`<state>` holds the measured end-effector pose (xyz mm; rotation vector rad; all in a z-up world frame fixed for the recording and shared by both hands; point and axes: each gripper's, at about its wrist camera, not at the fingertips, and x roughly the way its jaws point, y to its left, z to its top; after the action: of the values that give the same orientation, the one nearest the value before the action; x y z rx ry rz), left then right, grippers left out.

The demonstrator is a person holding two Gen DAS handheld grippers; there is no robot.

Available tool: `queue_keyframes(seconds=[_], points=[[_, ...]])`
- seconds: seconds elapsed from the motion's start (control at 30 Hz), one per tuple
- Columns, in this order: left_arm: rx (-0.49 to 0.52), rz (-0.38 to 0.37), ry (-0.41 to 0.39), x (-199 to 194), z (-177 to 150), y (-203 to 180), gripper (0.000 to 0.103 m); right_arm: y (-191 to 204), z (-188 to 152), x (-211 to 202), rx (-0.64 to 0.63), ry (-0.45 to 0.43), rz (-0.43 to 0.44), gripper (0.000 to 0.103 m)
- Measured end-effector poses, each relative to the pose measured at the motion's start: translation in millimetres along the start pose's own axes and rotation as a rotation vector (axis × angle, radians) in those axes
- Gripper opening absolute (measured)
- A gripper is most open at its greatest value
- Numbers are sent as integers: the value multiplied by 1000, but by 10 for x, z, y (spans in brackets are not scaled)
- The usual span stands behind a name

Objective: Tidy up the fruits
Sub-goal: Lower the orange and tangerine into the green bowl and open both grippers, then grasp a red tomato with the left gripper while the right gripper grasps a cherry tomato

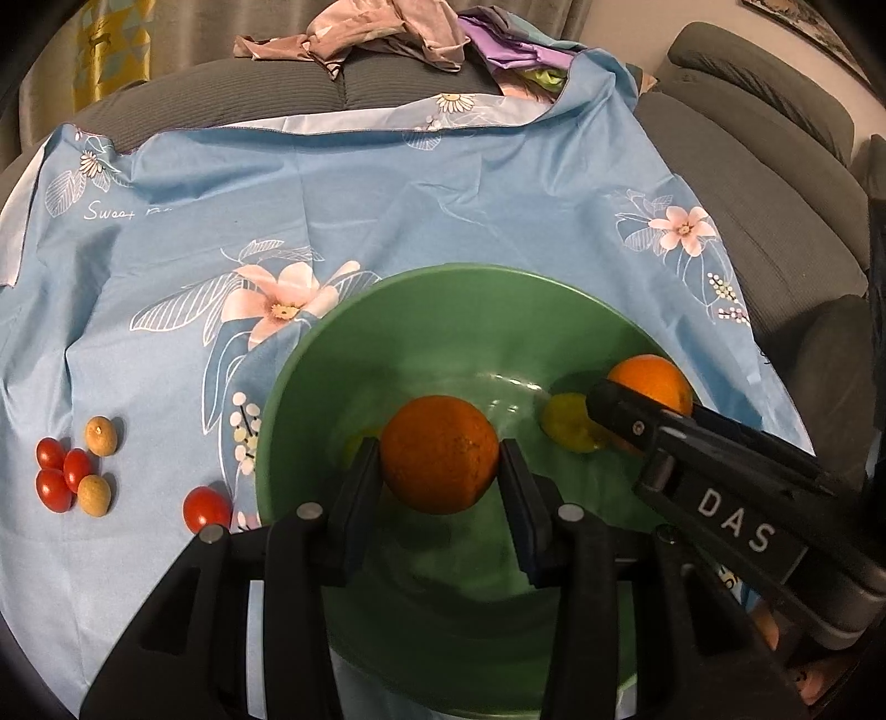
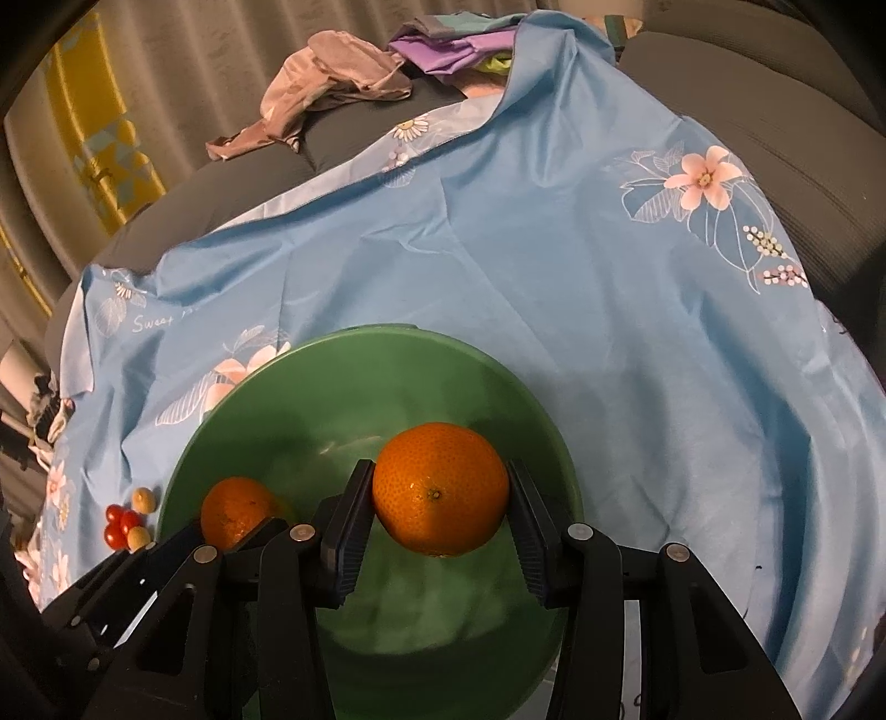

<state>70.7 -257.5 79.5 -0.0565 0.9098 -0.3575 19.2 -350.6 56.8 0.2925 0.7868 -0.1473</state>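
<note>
A: Two oranges, one per hand-held gripper. Left hand-held gripper (image 1: 440, 471), at 6 o'clock in its own view: jaws part-way closed, pads pressed on both sides of the darker orange (image 1: 439, 454), held over the green bowl (image 1: 310, 354).

B: Right hand-held gripper (image 2: 440, 490)?

A: Same stance, jaws part-way closed and clamped on the brighter orange (image 2: 440, 487), also above the bowl, toward its 3 o'clock rim as the left view shows it.

B: Bowl contents?

A: One small yellow-green fruit (image 1: 570, 423) lying inside, just beside the right gripper's finger. Another yellowish patch behind the left finger; cannot tell what it is.

B: Outside the bowl?

A: At 9 o'clock on the blue floral cloth (image 1: 387, 210): four cherry tomatoes (image 1: 61, 471), three clustered, one nearer the bowl, and two tan round fruits (image 1: 101, 436) touching the cluster.

B: Farther?

A: At 12 o'clock, crumpled clothes (image 1: 382, 33) on a grey sofa (image 1: 775, 183).
</note>
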Motion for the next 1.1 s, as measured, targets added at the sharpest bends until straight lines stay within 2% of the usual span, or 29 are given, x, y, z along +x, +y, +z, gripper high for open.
queue_keyframes(seconds=[0.13,0.2,0.27,0.37,0.63,0.8,0.97,1.1], points=[[-7,-11,-13,-3,0,8,46,0,1,-1,-1,3,1,48],[-13,-24,-17,-22,2,12,57,-3,5,0,-2,5,5,48],[-10,-23,-39,-72,1,13,62,-11,13,-22,4,-8,8,48],[-18,-31,-59,-171,7,34,66,-10,14,-86,8,-42,2,55],[-67,-9,-122,-590,-37,310,73,64,25,-174,12,-89,23,56],[-99,82,-145,-886,-126,652,73,209,20,-228,-28,-120,48,56],[-197,234,-221,-1215,-236,1104,74,385,-12,-268,-67,-139,77,56],[-255,246,-222,-1403,-319,1416,76,571,-49,-283,-118,-147,94,56]])
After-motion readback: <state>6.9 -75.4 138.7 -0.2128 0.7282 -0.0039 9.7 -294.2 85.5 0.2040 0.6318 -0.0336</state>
